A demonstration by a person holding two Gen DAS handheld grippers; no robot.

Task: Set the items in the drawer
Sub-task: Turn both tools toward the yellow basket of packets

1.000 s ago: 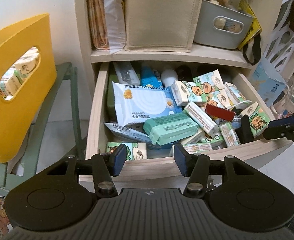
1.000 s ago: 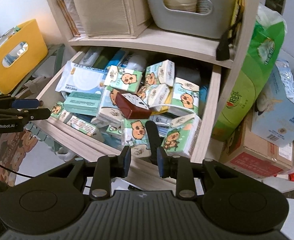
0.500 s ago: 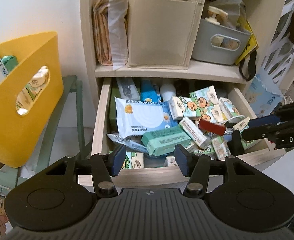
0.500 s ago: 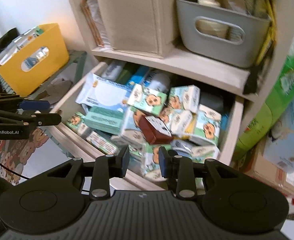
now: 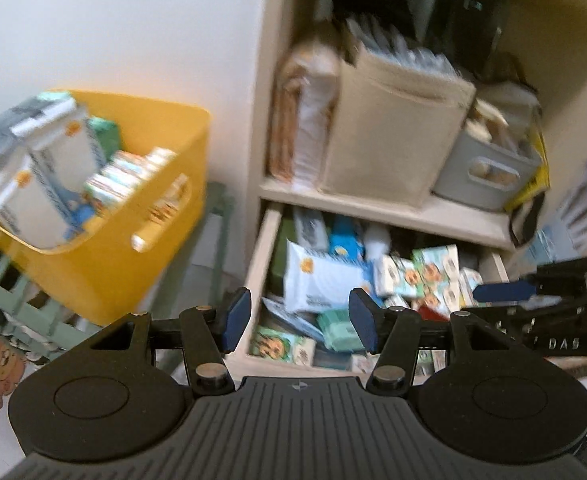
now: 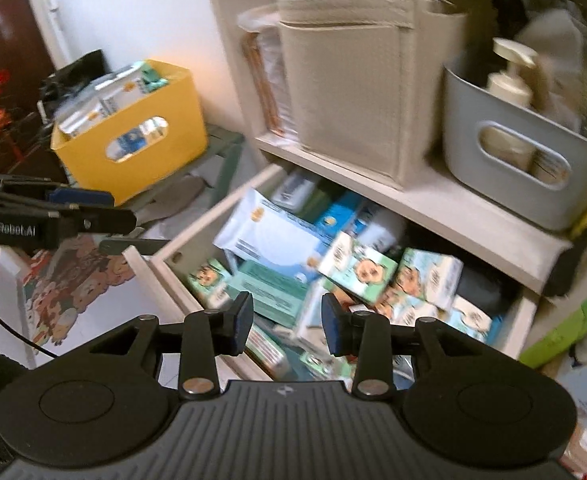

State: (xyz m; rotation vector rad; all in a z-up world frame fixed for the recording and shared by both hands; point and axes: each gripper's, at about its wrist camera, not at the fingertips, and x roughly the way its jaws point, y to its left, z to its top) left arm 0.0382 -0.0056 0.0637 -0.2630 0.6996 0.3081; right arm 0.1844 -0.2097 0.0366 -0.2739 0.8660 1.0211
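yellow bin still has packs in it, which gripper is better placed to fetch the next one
Left. The left gripper is open and empty, with the yellow bin just off its left side. The right gripper, also open, faces the drawer, farther from the bin.

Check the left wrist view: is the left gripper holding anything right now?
No, the left gripper is open with nothing between its pads, hanging in front of the open drawer.

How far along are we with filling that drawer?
Done: the drawer is open and piled with tissue packs and a wipes pack. In hand: nothing; the left tool and right tool are both open and empty. Left: the yellow bin holds more packs to bring over.
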